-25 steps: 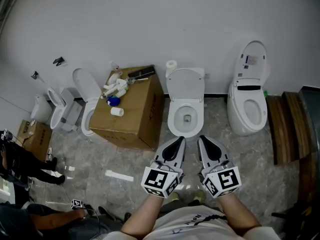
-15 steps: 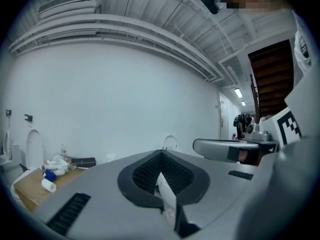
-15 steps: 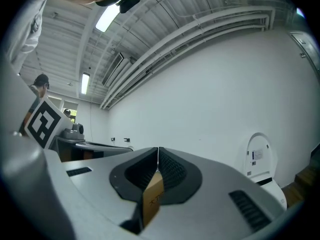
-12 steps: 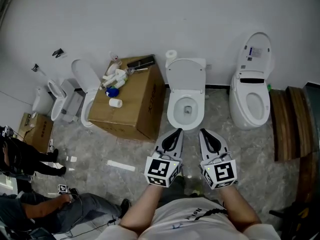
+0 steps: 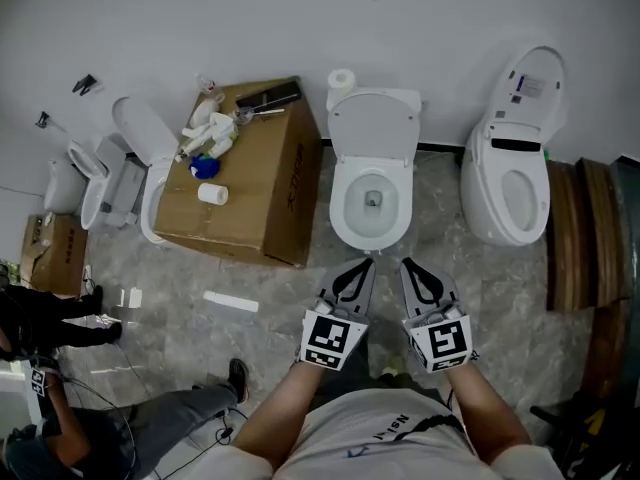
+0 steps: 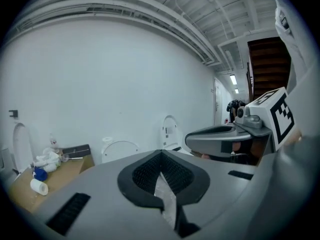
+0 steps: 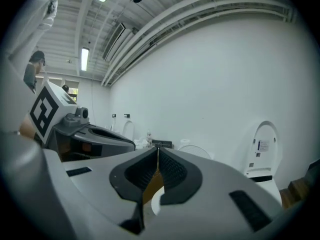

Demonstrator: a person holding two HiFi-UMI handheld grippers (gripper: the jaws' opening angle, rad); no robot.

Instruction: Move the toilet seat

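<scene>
The left gripper (image 5: 366,262) has its jaws pressed together with nothing between them, and the right gripper (image 5: 408,262), just beside it, is likewise closed and empty. Both point away from the person, a little above the marbled floor (image 5: 260,288), their tips just short of the near rim of the middle toilet (image 5: 345,208). Neither touches it. The toilet seat (image 5: 373,128) is tipped up at the far end of that bowl, against the white wall; whether the ring is up with the lid cannot be told. A paper roll (image 5: 342,78) sits at its far left. Left of the toilet is a cardboard box (image 5: 250,193) with fittings on top. To the right, a second toilet (image 5: 505,193) has its lid raised.
</scene>
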